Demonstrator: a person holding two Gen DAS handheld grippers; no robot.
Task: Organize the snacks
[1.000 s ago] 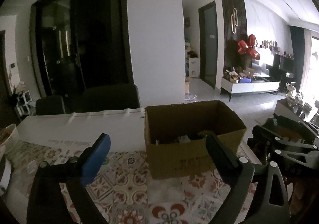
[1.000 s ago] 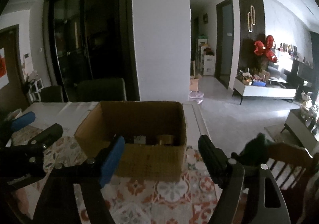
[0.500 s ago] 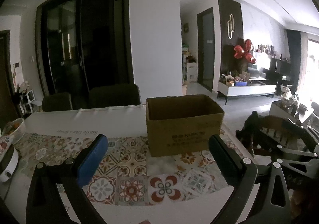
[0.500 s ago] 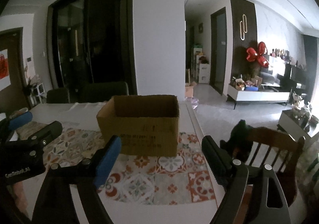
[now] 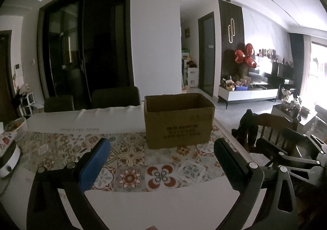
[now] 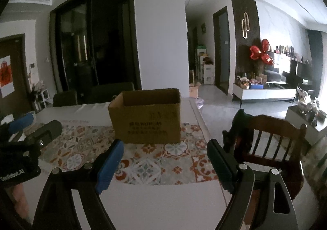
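Note:
A brown cardboard box (image 5: 177, 119) (image 6: 146, 116) stands open-topped on the patterned tablecloth (image 5: 130, 160) (image 6: 163, 160), at the table's right end. From this low angle its inside is hidden. My left gripper (image 5: 161, 148) hangs over the near edge of the table, well short of the box, open with nothing between its fingers. To its right, my right gripper (image 6: 164, 150) is also open and empty, equally far back from the box. The right gripper's body (image 5: 294, 160) shows at the right edge of the left wrist view.
A wooden chair (image 6: 271, 144) (image 5: 271, 127) with dark cloth over its back stands right of the table. Dark chairs (image 5: 114, 97) line the far side. A white appliance (image 5: 8, 160) and a basket (image 5: 17, 127) sit at the table's left end.
Both grippers have drawn back from the box, which looked close with items visible inside and now sits farther off. More tablecloth and the white near edge have come into view.

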